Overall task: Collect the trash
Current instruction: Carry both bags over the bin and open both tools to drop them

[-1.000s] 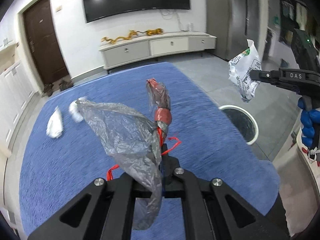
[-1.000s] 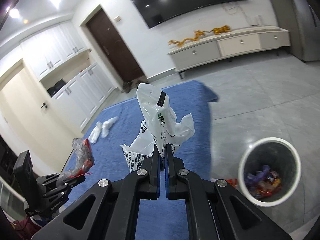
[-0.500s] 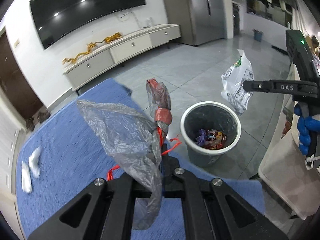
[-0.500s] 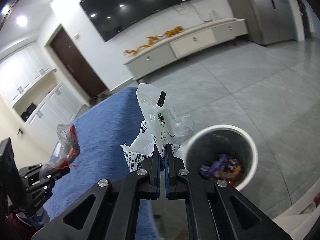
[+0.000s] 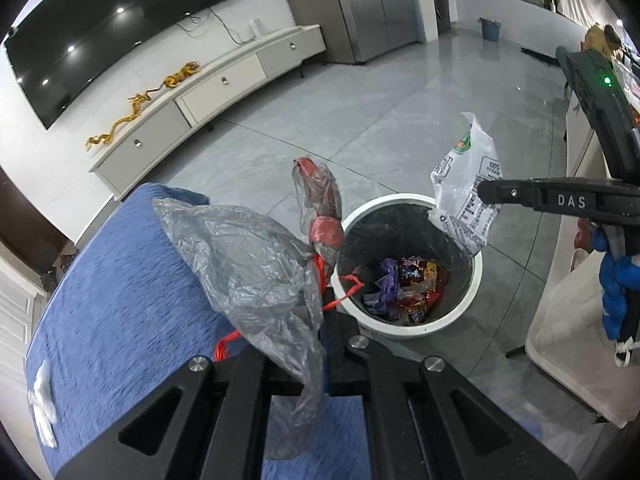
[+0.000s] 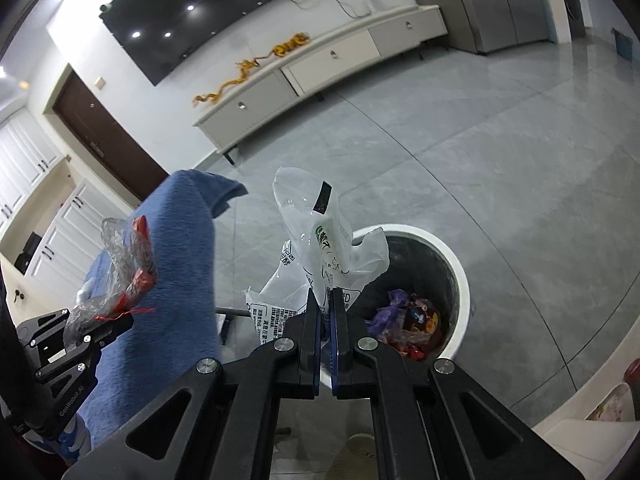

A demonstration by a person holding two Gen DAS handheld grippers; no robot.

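Observation:
My left gripper (image 5: 320, 300) is shut on a crumpled clear plastic bag (image 5: 256, 256) with a red wrapper and red string in it, held just left of the bin; it also shows in the right wrist view (image 6: 120, 276). My right gripper (image 6: 325, 296) is shut on a white printed plastic bag (image 6: 320, 248), held over the near left rim of the bin; from the left wrist view the bag (image 5: 468, 192) hangs over the bin's far right rim. The white round trash bin (image 5: 472, 292) stands on the floor and holds several coloured wrappers (image 5: 408, 288).
A blue cloth-covered table (image 5: 120, 300) lies to the left, with white crumpled scraps (image 5: 42, 396) at its far left edge. A white cabinet edge (image 5: 560, 340) stands right of the bin. A TV console (image 6: 320, 72) and grey tiled floor (image 6: 480, 160) are beyond.
Both grippers have swung right from over the blue table toward the bin, each still holding its bag. The bin is now close below both, with the white bag over its rim.

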